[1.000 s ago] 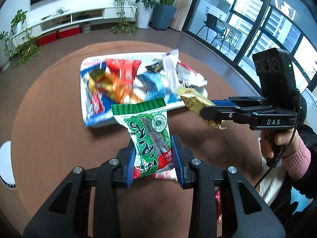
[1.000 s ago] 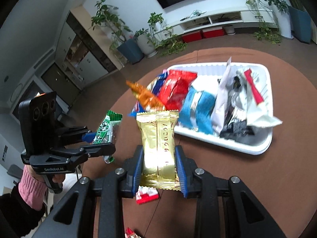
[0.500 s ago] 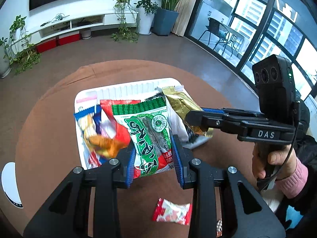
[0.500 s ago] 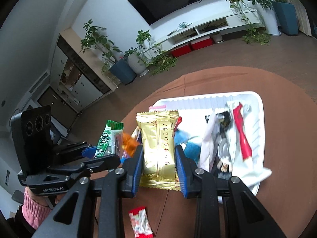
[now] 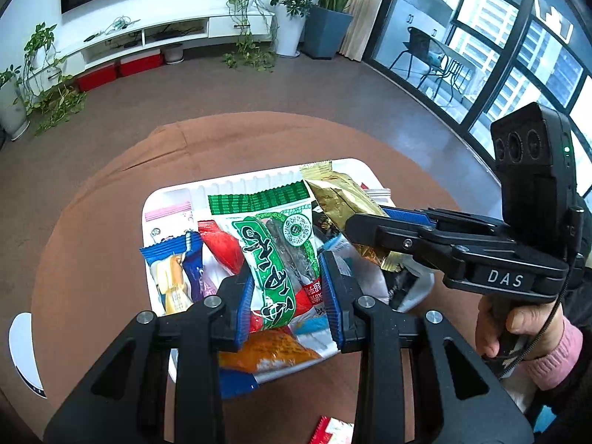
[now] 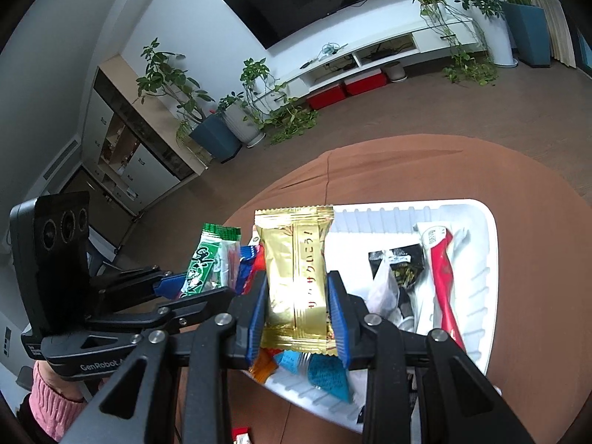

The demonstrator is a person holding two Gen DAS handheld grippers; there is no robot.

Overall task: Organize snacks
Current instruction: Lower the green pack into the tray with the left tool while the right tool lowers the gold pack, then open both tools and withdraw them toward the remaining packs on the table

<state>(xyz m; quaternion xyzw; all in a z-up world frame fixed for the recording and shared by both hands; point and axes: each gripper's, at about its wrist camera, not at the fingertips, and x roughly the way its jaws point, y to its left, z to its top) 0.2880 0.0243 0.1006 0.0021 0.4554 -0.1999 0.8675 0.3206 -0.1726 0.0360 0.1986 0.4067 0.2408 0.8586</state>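
Left hand-held gripper point(image 5: 288, 292) narrowly open, clamping green snack packet point(image 5: 275, 255), right hand-held gripper point(image 6: 296, 310) likewise pinching gold wafer packet point(image 6: 294, 277), both above white tray point(image 6: 477, 296)

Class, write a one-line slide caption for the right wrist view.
Right gripper holds a gold snack packet above a white tray of snacks; beside it, left gripper holds a green packet.

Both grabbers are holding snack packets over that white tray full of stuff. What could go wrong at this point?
1. The left gripper with the green packet and the right gripper with the gold packet hang close together, so they might bump.
2. The white tray is piled high on the left side; a dropped packet could slide off onto the brown table.
3. Each packet is pinched only near its lower end, so it might slip.
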